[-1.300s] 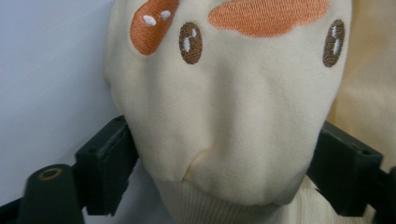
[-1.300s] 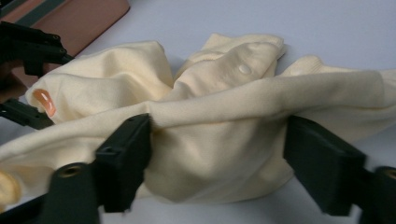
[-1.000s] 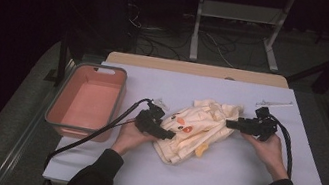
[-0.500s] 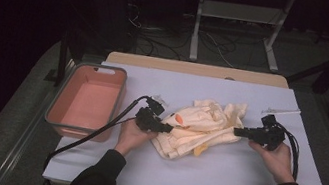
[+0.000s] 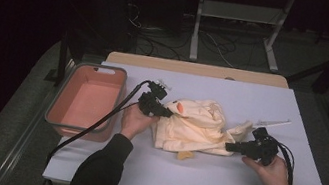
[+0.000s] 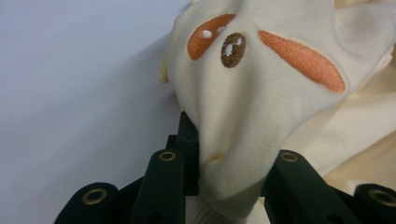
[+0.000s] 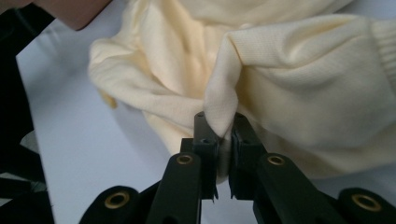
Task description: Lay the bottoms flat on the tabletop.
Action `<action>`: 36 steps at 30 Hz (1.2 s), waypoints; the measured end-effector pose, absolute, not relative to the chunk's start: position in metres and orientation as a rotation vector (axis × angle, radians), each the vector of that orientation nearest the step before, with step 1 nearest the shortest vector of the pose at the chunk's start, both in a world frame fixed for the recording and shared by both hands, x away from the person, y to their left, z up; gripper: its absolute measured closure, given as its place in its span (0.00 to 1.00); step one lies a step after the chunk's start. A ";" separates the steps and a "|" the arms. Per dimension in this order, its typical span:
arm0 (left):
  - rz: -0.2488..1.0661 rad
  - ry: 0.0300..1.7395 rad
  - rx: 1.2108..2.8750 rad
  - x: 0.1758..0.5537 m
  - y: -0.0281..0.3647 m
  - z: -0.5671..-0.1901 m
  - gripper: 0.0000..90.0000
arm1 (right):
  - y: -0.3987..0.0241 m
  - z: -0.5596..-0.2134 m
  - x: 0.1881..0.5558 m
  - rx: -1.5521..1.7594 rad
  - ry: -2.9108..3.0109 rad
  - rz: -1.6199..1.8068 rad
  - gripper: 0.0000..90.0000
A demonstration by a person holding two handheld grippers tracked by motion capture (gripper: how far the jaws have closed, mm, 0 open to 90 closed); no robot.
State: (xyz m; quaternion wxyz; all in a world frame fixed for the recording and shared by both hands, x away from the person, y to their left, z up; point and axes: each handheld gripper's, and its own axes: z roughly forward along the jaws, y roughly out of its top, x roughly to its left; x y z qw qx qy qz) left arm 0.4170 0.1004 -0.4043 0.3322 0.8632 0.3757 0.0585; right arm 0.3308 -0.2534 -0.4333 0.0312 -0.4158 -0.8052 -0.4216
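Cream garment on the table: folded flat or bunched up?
Bunched up. The cream garment lies crumpled in uneven folds, pinched by the left gripper and the right gripper.

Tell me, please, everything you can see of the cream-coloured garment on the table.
The cream garment is a soft knit piece, crumpled in a heap on the pale table, right of the pink tub. It bears orange patches and a brown embroidered eye, and one ribbed cuff shows in the right gripper view. The left gripper is shut on a fold at its left end; the right gripper pinches a fold at its right edge. Both jaws have just been closing on the cloth.
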 end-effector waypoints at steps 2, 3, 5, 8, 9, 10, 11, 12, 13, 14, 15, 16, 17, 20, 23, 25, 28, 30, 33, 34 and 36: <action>0.167 0.978 2.267 0.421 0.099 -0.400 0.82 | -0.250 -0.433 0.326 -1.251 -2.480 -1.300 0.91; 0.172 0.980 2.265 0.423 0.098 -0.398 0.82 | -0.248 -0.433 0.324 -1.242 -2.476 -1.304 0.91; 0.170 0.989 2.238 0.427 0.098 -0.395 0.82 | -0.244 -0.433 0.320 -1.213 -2.464 -1.311 0.91; 0.172 1.002 2.230 0.430 0.096 -0.396 0.82 | -0.235 -0.434 0.315 -1.168 -2.477 -1.305 0.91; 0.176 1.002 2.233 0.431 0.096 -0.398 0.82 | -0.232 -0.434 0.314 -1.156 -2.479 -1.303 0.91; 0.179 1.003 2.239 0.431 0.096 -0.400 0.82 | -0.229 -0.434 0.312 -1.148 -2.477 -1.299 0.91; 0.188 1.004 2.245 0.431 0.095 -0.402 0.82 | -0.227 -0.435 0.311 -1.141 -2.475 -1.292 0.91; 0.192 1.006 2.245 0.430 0.095 -0.404 0.81 | -0.224 -0.435 0.310 -1.132 -2.475 -1.283 0.91; 0.189 1.007 2.241 0.430 0.095 -0.406 0.81 | -0.221 -0.436 0.309 -1.124 -2.477 -1.272 0.91; 0.191 1.004 2.238 0.429 0.095 -0.409 0.81 | -0.218 -0.437 0.308 -1.111 -2.490 -1.257 0.91; 0.189 1.006 2.240 0.428 0.095 -0.411 0.81 | -0.215 -0.438 0.307 -1.097 -2.498 -1.246 0.91; 0.188 1.008 2.243 0.428 0.094 -0.413 0.81 | -0.213 -0.439 0.306 -1.093 -2.498 -1.238 0.91; 0.192 1.009 2.247 0.427 0.093 -0.415 0.81 | -0.211 -0.440 0.305 -1.088 -2.497 -1.232 0.91; 0.206 1.003 2.243 0.425 0.092 -0.414 0.80 | -0.205 -0.442 0.303 -1.078 -2.509 -1.210 0.91; 0.219 0.987 2.238 0.421 0.094 -0.408 0.76 | -0.204 -0.442 0.302 -1.094 -2.513 -1.210 0.91; 0.238 0.979 2.235 0.416 0.096 -0.402 0.71 | -0.204 -0.442 0.301 -1.107 -2.504 -1.216 0.91; 0.241 0.970 2.223 0.408 0.098 -0.393 0.62 | -0.205 -0.442 0.301 -1.105 -2.502 -1.221 0.91; 0.254 0.954 2.224 0.401 0.100 -0.388 0.57 | -0.205 -0.442 0.301 -1.109 -2.501 -1.222 0.91; 0.243 0.938 2.221 0.394 0.106 -0.379 0.52 | -0.206 -0.442 0.301 -1.112 -2.503 -1.223 0.91; 0.236 0.940 2.210 0.392 0.109 -0.378 0.49 | -0.206 -0.441 0.301 -1.114 -2.502 -1.224 0.91; 0.181 0.927 2.174 0.389 0.114 -0.373 0.47 | -0.206 -0.441 0.301 -1.117 -2.501 -1.231 0.91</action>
